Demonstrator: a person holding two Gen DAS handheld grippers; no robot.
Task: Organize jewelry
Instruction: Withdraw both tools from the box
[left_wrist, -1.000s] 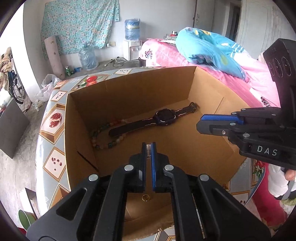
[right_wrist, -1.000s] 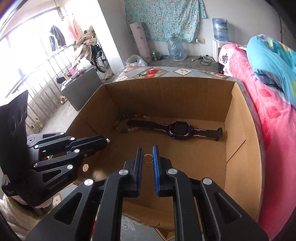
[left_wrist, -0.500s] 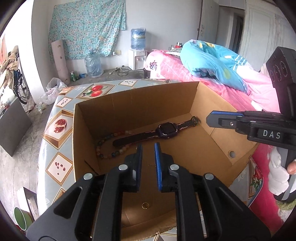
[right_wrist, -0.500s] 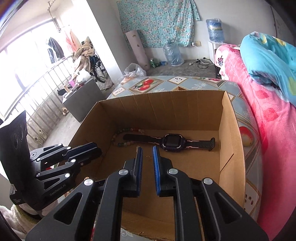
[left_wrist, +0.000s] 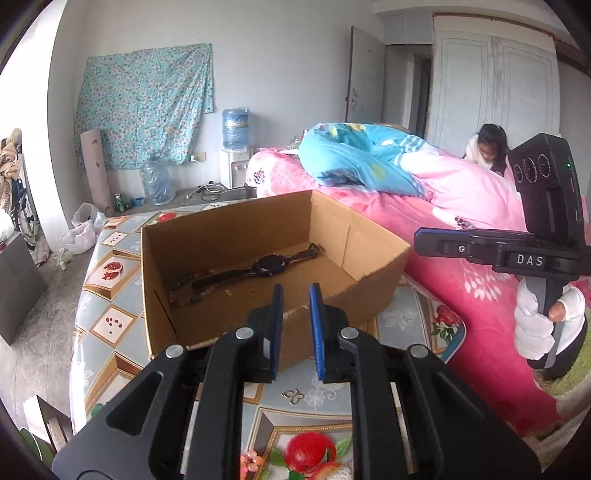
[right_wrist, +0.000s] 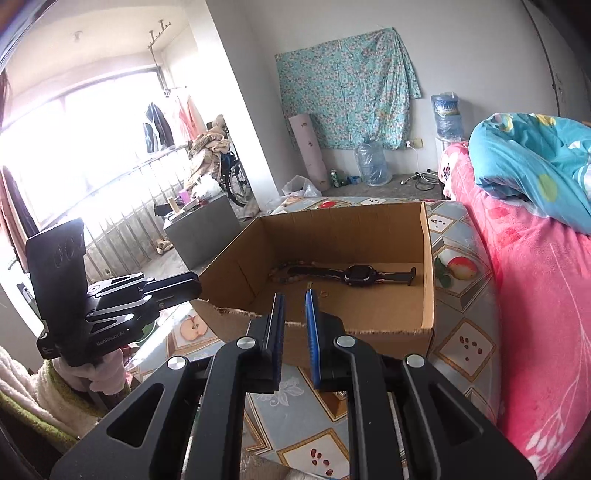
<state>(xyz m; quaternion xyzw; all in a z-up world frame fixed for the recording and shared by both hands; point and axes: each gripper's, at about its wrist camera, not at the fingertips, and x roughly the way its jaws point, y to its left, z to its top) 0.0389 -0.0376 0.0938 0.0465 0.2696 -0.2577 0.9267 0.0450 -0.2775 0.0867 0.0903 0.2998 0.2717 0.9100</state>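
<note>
An open cardboard box (left_wrist: 369, 269) (right_wrist: 428, 266) stands on the patterned table. Inside lie a black watch (left_wrist: 269, 265) (right_wrist: 356, 274), a bead bracelet (left_wrist: 184, 295) (right_wrist: 282, 271), a small gold ring (left_wrist: 253, 292) (right_wrist: 324, 294) and a tiny clip-like piece (left_wrist: 228, 292) (right_wrist: 308, 285). My left gripper (left_wrist: 296, 295) is open and empty, above the table in front of the box's near wall. My right gripper (right_wrist: 293, 301) is open and empty, also pulled back in front of the box. A small silver clover charm (left_wrist: 293, 396) lies on the table under the left gripper.
The table (left_wrist: 110, 325) has a fruit-pattern cloth. A pink bed (left_wrist: 461, 258) with a blue quilt (left_wrist: 354, 158) lies to the right, close to the table; a child (left_wrist: 487, 147) sits beyond it. Grey cabinet (right_wrist: 203, 229) and balcony railing stand to the left.
Both grippers opened, dropping a small piece and a ring into the box, then pulled up and back out of the box to in front of its near wall.
</note>
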